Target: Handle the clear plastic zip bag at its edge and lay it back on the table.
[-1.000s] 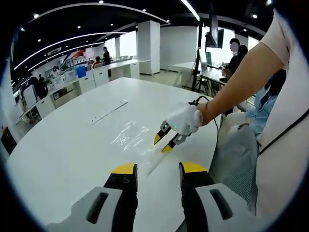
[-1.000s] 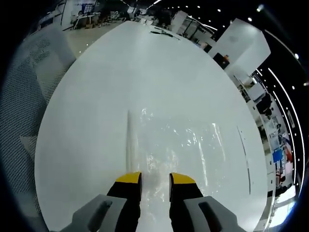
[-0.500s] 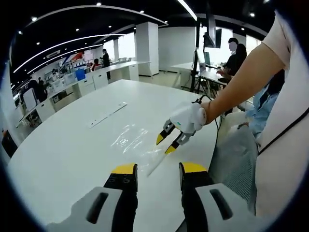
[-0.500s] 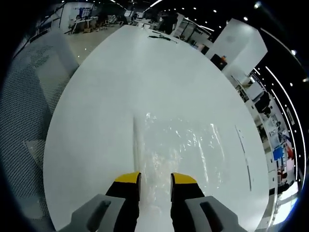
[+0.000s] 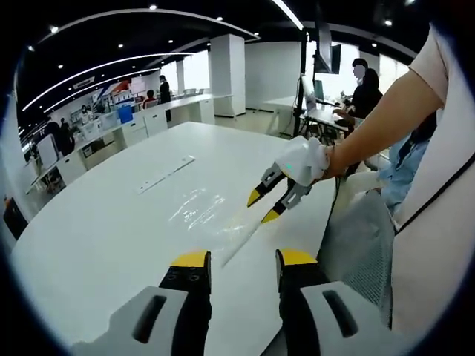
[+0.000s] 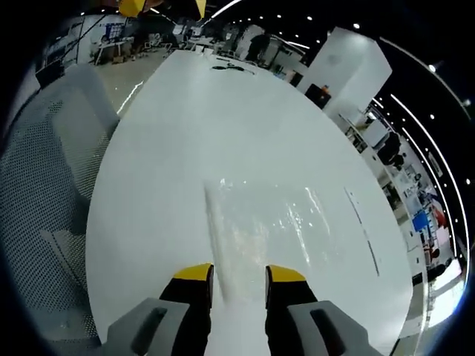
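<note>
Bright, even office light, sharp focus.
I see ceiling strips [image 5: 111, 59] glaring off the table [image 6: 245, 133]; fisheye bends the edges.

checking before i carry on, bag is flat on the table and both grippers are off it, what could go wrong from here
The clear zip bag lies flat and see-through on the white table, so its edge is hard to judge and the fingers may miss it. The right gripper hovers open above it; coming down steeply could scrape the table. The bag's seal strip lies near the table edge; a nudge might slide it off.
</note>
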Action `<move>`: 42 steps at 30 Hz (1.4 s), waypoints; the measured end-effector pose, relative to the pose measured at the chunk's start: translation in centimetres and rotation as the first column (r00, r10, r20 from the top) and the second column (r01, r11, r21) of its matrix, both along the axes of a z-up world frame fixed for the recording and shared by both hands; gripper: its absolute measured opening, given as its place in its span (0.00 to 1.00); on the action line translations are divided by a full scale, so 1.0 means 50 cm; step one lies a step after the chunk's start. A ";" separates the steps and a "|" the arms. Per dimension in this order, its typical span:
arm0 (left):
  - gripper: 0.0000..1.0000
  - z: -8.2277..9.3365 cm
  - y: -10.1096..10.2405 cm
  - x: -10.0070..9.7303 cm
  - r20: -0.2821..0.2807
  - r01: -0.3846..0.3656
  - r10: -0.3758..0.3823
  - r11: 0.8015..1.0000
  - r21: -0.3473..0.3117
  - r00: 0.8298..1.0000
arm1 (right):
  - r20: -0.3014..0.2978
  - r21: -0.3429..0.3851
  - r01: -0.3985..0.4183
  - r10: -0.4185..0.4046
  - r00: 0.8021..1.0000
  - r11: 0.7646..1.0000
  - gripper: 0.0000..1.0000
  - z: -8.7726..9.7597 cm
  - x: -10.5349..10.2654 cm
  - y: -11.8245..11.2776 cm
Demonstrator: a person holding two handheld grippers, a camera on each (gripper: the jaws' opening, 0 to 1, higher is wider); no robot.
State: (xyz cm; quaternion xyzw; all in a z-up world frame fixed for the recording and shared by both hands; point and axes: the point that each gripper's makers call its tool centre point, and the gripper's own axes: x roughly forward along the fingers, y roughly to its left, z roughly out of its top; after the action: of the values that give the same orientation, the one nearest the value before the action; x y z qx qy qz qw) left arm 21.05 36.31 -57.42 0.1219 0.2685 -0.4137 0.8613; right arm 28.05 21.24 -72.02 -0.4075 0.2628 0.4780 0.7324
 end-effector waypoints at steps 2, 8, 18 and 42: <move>0.33 -0.002 0.001 -0.006 -0.003 -0.003 0.003 1.000 -0.001 1.000 | 0.005 0.008 0.006 -0.006 1.000 1.000 0.26 0.007 -0.005 -0.003; 0.33 -0.013 0.007 -0.024 -0.014 -0.016 0.015 1.000 -0.010 1.000 | 0.007 0.089 0.073 -0.074 0.997 0.993 0.27 0.044 -0.021 -0.011; 0.37 -0.024 0.017 -0.039 -0.025 -0.049 0.048 0.998 -0.041 0.999 | -0.004 0.219 0.169 -0.172 0.985 0.961 0.31 0.093 -0.054 -0.031; 0.51 -0.072 0.070 -0.054 -0.051 -0.200 0.196 0.975 -0.099 0.979 | -0.127 0.379 0.409 -0.391 0.911 0.830 0.49 0.122 -0.156 -0.089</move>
State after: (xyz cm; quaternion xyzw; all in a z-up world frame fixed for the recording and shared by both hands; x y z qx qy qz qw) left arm 18.34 39.81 -61.03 0.0414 0.2751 -0.3414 0.8978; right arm 20.25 16.80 -65.91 -0.1757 0.2556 0.3661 0.8774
